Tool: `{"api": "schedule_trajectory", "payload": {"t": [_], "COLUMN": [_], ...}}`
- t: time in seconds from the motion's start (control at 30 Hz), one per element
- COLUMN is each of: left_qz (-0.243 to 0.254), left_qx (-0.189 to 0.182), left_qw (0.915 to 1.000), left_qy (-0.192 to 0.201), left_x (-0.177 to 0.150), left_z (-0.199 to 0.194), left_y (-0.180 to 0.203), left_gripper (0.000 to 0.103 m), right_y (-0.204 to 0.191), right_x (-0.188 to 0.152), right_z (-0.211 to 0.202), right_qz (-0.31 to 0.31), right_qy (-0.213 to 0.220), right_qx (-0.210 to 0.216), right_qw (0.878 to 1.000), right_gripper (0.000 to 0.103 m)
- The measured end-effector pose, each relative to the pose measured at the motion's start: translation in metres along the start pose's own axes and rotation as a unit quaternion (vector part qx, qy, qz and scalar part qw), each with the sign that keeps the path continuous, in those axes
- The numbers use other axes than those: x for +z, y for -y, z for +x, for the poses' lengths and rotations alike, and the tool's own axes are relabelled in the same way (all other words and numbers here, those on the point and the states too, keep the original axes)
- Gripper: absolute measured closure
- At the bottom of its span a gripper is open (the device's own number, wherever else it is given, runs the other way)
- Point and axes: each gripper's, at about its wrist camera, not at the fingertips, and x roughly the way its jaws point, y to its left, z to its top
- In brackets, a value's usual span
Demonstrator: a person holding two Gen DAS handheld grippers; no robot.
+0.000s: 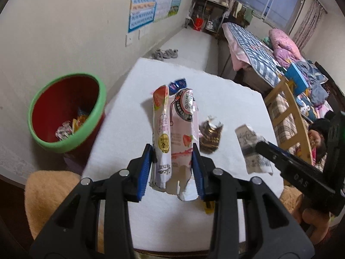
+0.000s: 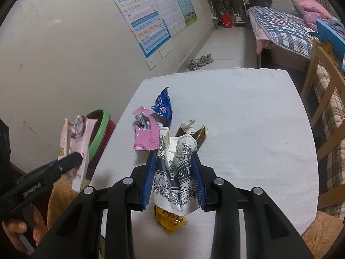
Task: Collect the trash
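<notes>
My left gripper (image 1: 173,151) is shut on a pink strawberry snack wrapper (image 1: 172,129), held up above the white table (image 1: 226,99); the same wrapper (image 2: 74,142) shows at the left of the right wrist view. My right gripper (image 2: 173,157) is shut on a crumpled white and navy paper wrapper (image 2: 174,172), also seen as the paper wrapper (image 1: 252,149) in the left wrist view. On the table lie a pink wrapper (image 2: 145,136), a blue wrapper (image 2: 163,105), a brown and gold wrapper (image 2: 198,133) and a yellow wrapper (image 2: 170,220). A red bin with a green rim (image 1: 66,112) stands left of the table, with wrappers inside.
A tan fluffy cushion (image 1: 51,194) sits by the table's near-left corner. A wooden chair (image 2: 323,112) stands at the table's right side, a bed (image 1: 254,49) beyond it. Shoes (image 2: 200,61) lie on the floor by the wall. A person's hand (image 2: 19,233) holds the left tool.
</notes>
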Motion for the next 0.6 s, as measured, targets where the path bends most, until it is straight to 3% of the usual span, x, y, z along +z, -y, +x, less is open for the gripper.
{"api": "schedule_trajectory", "payload": {"t": [0.6], "left_qz": [-0.05], "left_qx": [0.079], "left_qw": [0.9951], "left_qy": [0.031], "left_x": [0.003], "left_z": [-0.012], "left_y": [-0.061], "left_gripper": [0.068], "right_y": [-0.052], "right_x": [0.014], "right_z": [0.014], "right_qz": [-0.062], "right_qy": [-0.004], "right_qx": [0.027], "right_qw": [0.998], "right_gripper": [0.07]}}
